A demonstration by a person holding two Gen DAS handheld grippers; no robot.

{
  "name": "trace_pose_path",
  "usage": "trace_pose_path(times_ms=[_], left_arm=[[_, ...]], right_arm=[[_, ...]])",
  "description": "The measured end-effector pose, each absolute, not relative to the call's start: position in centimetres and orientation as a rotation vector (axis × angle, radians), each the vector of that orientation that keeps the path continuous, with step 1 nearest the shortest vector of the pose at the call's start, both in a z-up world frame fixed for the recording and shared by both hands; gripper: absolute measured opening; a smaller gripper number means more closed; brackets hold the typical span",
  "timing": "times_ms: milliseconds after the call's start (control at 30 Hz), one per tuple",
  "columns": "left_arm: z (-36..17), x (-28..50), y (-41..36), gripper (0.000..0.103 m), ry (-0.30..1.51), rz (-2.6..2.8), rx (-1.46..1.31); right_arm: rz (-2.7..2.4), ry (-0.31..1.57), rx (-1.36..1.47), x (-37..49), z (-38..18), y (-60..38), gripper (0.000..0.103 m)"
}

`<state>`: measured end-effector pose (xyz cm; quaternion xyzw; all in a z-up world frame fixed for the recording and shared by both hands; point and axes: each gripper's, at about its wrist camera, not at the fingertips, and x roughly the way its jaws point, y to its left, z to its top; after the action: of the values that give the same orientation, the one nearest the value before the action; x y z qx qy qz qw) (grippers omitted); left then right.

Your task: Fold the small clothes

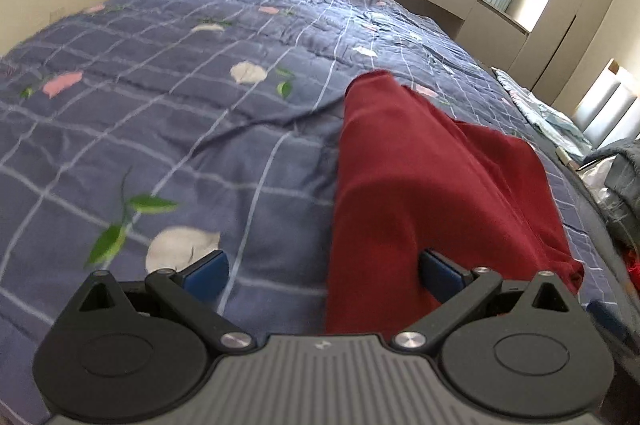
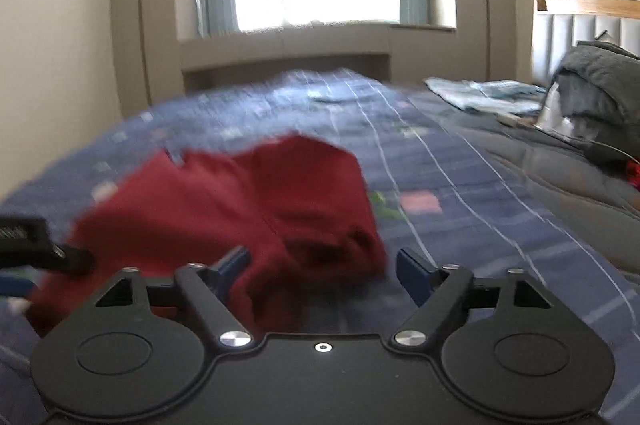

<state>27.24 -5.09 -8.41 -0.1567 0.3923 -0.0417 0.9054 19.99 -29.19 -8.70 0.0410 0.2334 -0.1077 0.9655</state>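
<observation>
Blurring red garment (image 2: pixel 224 209) (edges indistinct)

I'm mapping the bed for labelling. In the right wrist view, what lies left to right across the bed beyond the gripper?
Left gripper at the edge → red garment → bare blue quilt → pale blue folded cloth → grey blanket pile.

My left gripper (image 1: pixel 322 275) has its jaws spread wide and holds nothing. My right gripper (image 2: pixel 322 271) is also spread wide, low and level.
</observation>
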Motion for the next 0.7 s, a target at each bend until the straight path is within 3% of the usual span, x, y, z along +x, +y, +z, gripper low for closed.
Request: trace_pose_path(times_ms=[200,467,700], left_arm=[[-8.9,25.9,-5.1,0.102,0.785,-0.108,-0.256],[-4.6,27.8,-4.9,0.103,0.706,-0.092,-0.307],[-4.1,35.2,-7.7,0.103,0.687,-0.003,-0.228]], right_arm=[[-0.24,0.51,0.126,19.5,-10.4,-30.4,0.102],[-0.185,0.367,0.098,19.7,-7.1,-31.0,0.102],[-0.117,0.367,-0.086,27.8,-5.4,-32.3,0.102]])
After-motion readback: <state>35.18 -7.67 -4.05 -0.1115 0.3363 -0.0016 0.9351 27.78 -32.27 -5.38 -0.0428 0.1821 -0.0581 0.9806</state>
